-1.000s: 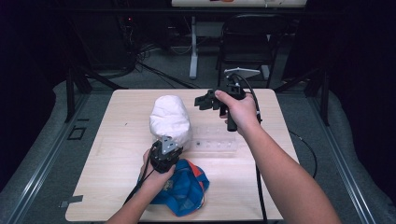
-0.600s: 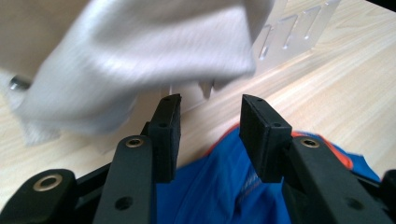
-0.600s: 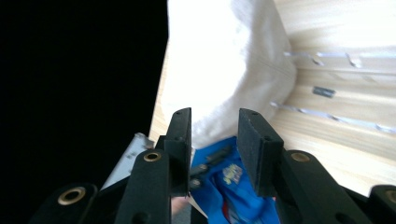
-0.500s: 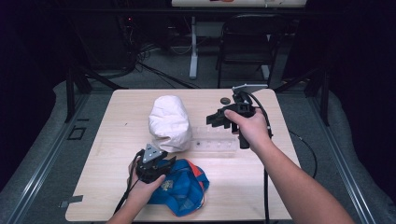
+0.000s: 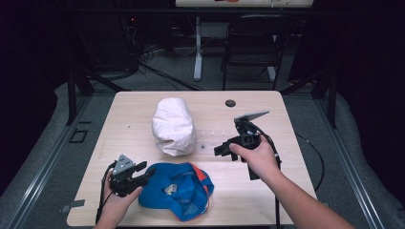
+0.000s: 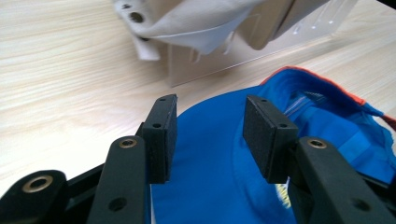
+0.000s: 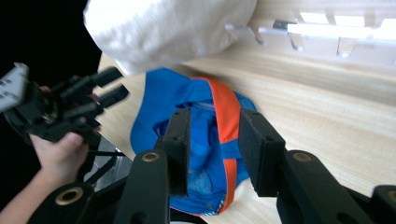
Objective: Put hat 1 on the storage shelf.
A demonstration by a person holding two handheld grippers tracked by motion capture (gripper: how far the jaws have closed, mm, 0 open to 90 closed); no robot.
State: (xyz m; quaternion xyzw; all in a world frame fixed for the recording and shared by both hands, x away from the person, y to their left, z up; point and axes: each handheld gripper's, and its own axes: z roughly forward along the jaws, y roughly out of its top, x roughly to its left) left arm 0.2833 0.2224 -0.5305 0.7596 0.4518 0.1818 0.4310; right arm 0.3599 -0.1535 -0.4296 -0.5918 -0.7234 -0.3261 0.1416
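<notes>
Jaws of left gripper (image 5: pixel 142 172) just opened, empty, beside blue cap (image 5: pixel 179 190); right gripper (image 5: pixel 223 150) spread, empty, opening; pale wood bench (image 5: pixel 267 114), white cap (image 5: pixel 173 125), dark room.

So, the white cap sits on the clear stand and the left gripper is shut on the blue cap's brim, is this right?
Not quite. The left gripper is open: in the left gripper view its pads stand apart above the blue cap without pressing it, the jaws having just been opening. The white cap does sit on the clear stand, as the high view shows.
</notes>
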